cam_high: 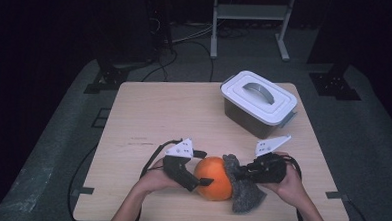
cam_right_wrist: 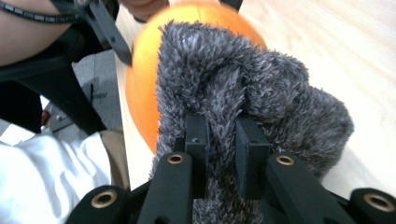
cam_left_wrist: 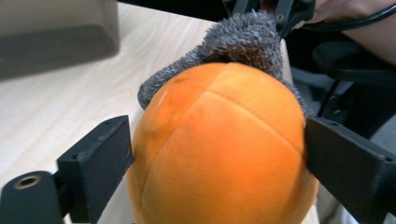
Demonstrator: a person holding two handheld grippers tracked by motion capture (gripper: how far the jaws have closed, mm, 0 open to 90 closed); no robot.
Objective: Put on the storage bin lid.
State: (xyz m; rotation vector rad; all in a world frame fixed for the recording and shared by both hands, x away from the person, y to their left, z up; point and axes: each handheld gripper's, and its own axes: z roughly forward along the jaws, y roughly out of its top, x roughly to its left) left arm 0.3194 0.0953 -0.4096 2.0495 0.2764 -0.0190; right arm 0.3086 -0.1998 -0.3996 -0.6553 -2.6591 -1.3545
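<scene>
Two hands reach in near the table's [cam_high: 149, 113] front edge. The left gripper [cam_left_wrist: 219, 154] brackets a round orange plush ball [cam_high: 213, 178], jaws wide apart; the right gripper [cam_right_wrist: 222, 156] pinches the fuzzy grey cloth [cam_high: 245, 192] beside it.

The ball [cam_high: 213, 178] sits on the desk [cam_high: 148, 118] right between the two tongs: left tongs [cam_high: 197, 181] straddle it from one side, right tongs [cam_high: 236, 173] on the other side pinching the cloth [cam_high: 245, 192], which drapes against the ball. The lidded box [cam_high: 258, 104] is well behind the right tongs.
</scene>
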